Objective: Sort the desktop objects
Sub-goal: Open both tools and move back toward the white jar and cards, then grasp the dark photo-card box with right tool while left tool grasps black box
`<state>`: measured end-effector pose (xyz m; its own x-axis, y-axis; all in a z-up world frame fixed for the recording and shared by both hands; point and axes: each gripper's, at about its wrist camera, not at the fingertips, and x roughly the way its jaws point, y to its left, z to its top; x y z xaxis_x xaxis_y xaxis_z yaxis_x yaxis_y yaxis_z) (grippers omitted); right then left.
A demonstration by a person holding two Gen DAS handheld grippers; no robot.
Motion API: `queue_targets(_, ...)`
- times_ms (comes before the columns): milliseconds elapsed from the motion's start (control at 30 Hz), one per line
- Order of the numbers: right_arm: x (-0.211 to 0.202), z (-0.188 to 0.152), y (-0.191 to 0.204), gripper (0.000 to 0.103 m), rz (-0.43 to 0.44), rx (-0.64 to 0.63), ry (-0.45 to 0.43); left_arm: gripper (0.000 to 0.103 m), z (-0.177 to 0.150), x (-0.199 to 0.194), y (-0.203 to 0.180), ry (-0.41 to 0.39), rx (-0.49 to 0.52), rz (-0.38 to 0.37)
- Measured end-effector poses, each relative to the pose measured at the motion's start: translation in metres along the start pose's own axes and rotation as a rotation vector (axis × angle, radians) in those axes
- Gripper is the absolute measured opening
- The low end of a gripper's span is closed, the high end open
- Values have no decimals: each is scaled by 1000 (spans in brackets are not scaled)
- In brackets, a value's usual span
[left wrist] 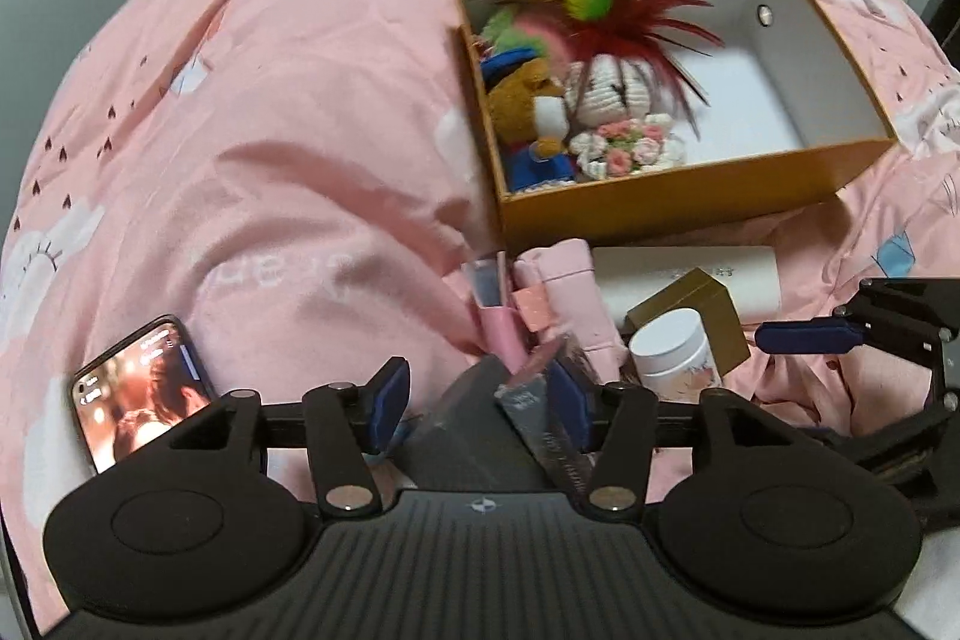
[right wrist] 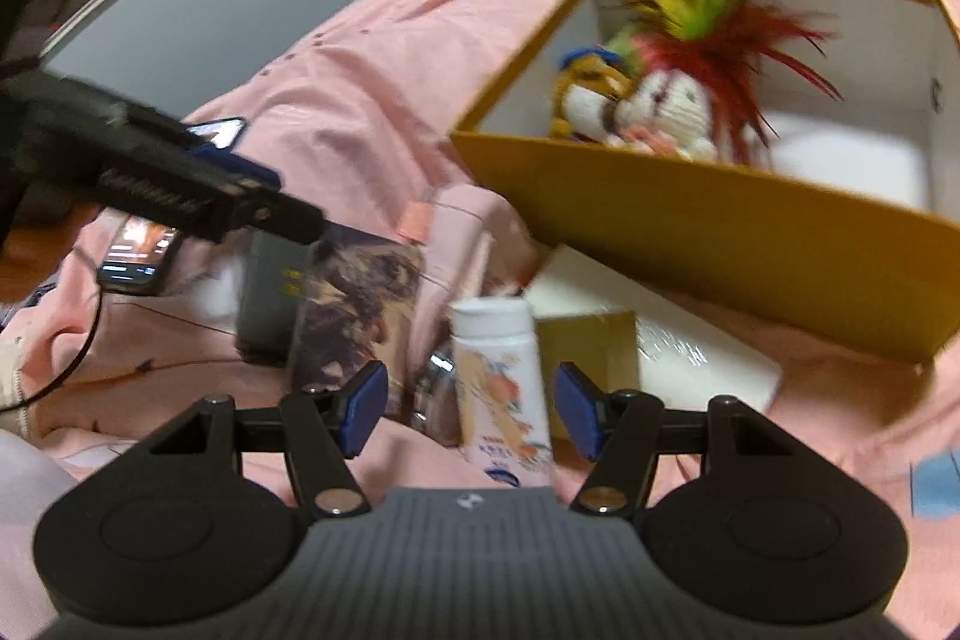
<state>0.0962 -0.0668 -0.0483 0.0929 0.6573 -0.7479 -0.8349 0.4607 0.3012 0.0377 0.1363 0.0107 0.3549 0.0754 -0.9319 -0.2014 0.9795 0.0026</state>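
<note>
Bottle (right wrist: 501,388), white with a printed label, stands on the pink quilt (left wrist: 270,130) between the pads of your right gripper (right wrist: 471,409), whose jaws are spread and not yet touching it, ready to close. Just beside it sit one gold carton (right wrist: 591,346) and one flat white box (right wrist: 690,346). Your left gripper (left wrist: 480,403) is spread too, over a dark booklet (left wrist: 540,412). Beyond, one orange box (left wrist: 690,193) already holds two plush toys and a feather wand, likely the sorting bin.
</note>
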Motion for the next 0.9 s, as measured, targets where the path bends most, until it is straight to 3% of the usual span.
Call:
queue_targets(133,4,14,11,64,56,-58,5,60,9,4,19,98,-59,-57)
queue_targets(467,33,29,47,64,138,-203,108,61,8,34,32,307,-103,-97)
queue_targets(667,50,25,54,64,116,-229,173,62,6,48,46,347,-189,-151)
queue_targets(900,69,23,60,71,51,-251,200,58,4,50,38,345,-182,-152)
